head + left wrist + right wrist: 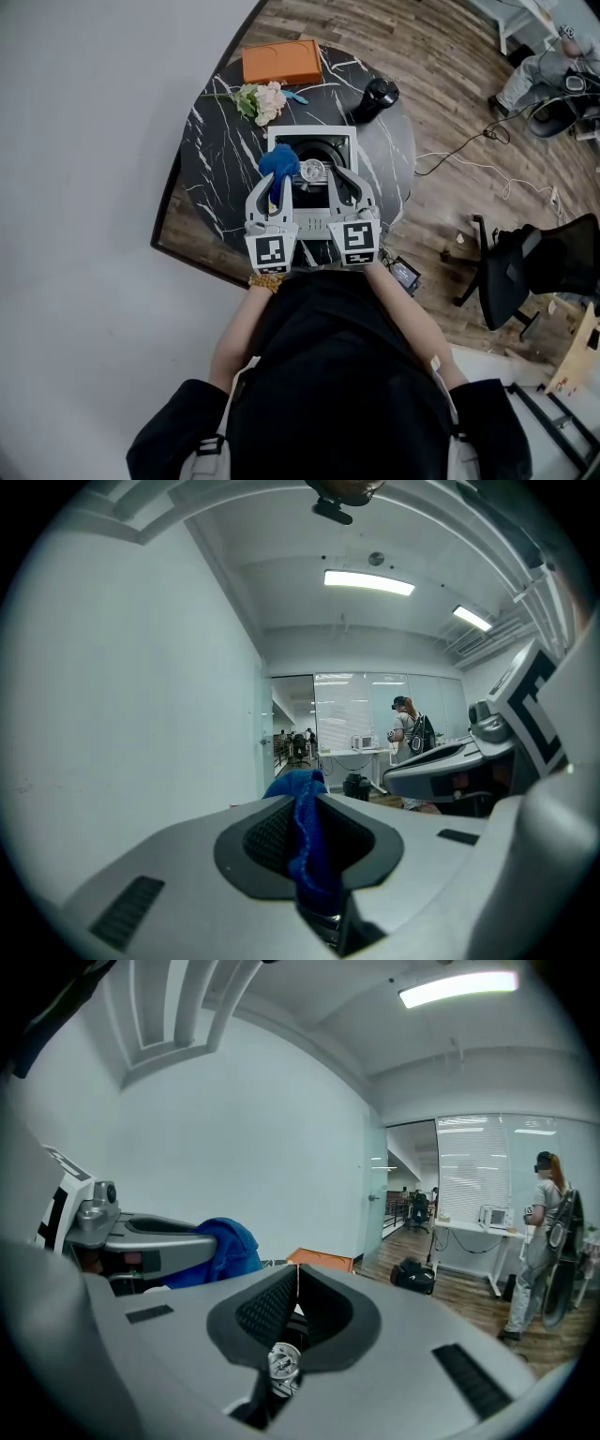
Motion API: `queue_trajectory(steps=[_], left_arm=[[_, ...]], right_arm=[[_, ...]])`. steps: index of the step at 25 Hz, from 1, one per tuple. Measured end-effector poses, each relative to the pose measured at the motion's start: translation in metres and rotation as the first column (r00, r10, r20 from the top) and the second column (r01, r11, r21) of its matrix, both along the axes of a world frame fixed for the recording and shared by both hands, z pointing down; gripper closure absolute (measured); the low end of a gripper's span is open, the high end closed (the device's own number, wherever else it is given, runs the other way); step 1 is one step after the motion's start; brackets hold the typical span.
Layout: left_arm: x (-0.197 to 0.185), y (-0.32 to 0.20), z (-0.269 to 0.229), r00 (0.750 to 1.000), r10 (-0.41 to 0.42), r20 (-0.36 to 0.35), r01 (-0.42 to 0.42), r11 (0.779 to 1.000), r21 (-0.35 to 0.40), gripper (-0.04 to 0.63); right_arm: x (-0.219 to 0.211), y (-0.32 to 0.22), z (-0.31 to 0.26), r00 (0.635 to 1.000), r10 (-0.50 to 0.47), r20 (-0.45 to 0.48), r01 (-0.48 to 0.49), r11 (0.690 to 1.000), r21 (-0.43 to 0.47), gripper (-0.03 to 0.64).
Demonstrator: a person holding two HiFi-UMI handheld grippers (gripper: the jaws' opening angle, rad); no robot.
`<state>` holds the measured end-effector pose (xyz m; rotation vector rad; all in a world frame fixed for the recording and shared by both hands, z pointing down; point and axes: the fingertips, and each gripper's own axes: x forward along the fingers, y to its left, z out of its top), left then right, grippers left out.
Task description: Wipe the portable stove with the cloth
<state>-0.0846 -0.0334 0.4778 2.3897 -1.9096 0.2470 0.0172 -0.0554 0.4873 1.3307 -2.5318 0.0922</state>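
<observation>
Head view alone shows the one portable stove, centre frame. Gripper views show the left gripper pinching one blue cloth over the stove's left edge, and the right gripper closed, empty.

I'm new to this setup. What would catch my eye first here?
The blue cloth, pinched in the left gripper above the stove at the table's middle. Next, the orange box at the far edge, flowers beside it. The right gripper is shut and empty.
</observation>
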Motion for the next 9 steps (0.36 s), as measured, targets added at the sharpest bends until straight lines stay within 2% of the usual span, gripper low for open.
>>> queue_trajectory(steps=[9], left_arm=[[-0.0013,-0.0011,0.0071,1.0,0.003,-0.003,-0.003,1.0,-0.023,0.535]], right_arm=[[0.0026,-0.0039,0.0042,1.0,0.01,-0.009,-0.01,1.0,-0.005,0.607]])
